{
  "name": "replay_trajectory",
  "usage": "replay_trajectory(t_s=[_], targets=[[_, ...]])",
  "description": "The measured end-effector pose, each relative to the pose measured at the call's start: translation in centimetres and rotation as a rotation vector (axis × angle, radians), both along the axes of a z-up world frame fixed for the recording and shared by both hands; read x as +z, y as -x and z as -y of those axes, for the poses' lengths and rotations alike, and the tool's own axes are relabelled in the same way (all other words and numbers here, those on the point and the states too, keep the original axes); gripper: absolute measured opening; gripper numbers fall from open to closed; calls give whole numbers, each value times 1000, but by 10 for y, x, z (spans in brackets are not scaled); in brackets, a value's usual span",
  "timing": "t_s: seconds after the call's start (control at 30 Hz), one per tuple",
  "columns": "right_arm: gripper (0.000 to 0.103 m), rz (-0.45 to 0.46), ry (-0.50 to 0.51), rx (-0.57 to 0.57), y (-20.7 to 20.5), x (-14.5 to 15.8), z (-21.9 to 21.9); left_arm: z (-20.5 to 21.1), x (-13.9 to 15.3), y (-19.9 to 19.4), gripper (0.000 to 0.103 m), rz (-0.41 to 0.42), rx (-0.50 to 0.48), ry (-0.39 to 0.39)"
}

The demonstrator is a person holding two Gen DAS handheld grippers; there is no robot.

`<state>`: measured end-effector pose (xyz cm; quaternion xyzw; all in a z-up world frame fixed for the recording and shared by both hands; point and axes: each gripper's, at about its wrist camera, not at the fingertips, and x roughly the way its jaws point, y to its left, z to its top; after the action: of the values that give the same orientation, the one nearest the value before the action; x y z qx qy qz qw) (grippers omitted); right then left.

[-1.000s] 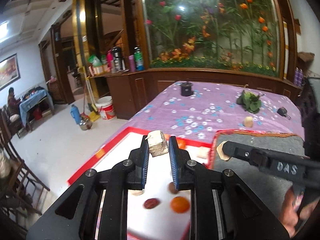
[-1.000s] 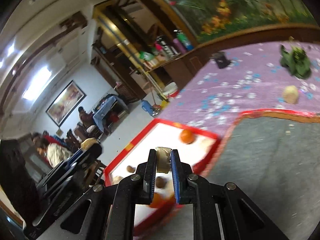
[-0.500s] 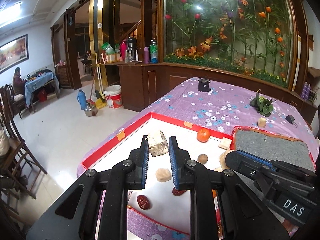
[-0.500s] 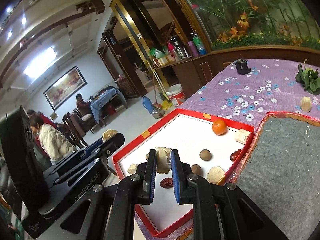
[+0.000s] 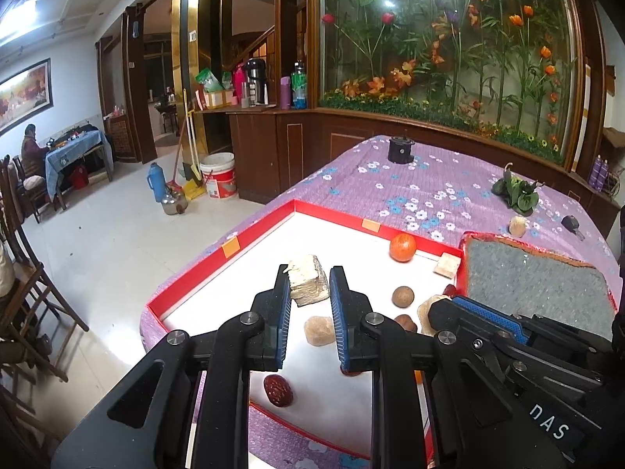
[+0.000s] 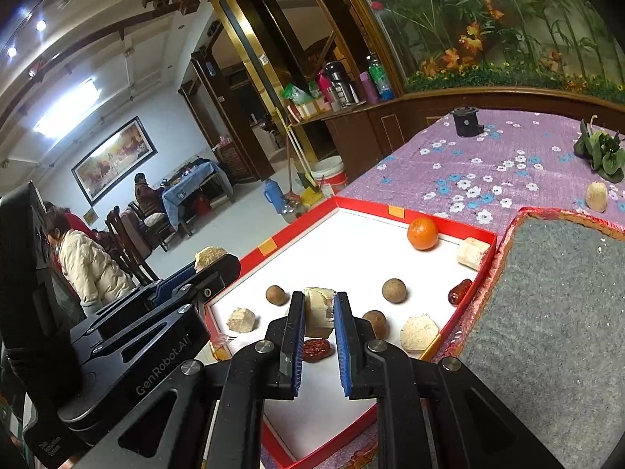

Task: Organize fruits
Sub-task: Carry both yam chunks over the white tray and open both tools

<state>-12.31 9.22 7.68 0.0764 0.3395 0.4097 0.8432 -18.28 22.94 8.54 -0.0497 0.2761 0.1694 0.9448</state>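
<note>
Holding a pale layered chunk (image 5: 308,280) between their blue pads, the left tongs (image 5: 309,287) hang over the near part of the red tray (image 5: 258,234). The right tongs (image 6: 318,314) are clamped in the same way on a pale cream chunk (image 6: 318,310), also above the tray. Under the left tongs lie a dark red date (image 5: 277,389) near the front rim and a small beige lump (image 5: 319,330) a little further in. Beyond these, two brown round fruits (image 6: 393,290) rest on the white floor of the tray, well apart from each other. At the far side an orange (image 5: 402,247) sits close to the rim, with a pale cube (image 5: 447,264) just beside the right wall. To the right of the tray lies a grey mat (image 5: 535,285). Further back on the purple flowered surface (image 5: 390,187) are one loose pale piece (image 5: 517,226), a green leafy bunch (image 5: 517,193) and a black cup (image 5: 400,150).
</note>
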Motion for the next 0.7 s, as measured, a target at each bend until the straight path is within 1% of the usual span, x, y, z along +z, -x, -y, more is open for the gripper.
replay_trajectory(t_s=[0.2,0.7], targets=[[14,-23,15,-5,-7,-11,-5,-3,-8,-6,18,-19,1,7],[14,-42,52,-19,-19,-32,-18,-13,-29,-22,18,-69,2,30]])
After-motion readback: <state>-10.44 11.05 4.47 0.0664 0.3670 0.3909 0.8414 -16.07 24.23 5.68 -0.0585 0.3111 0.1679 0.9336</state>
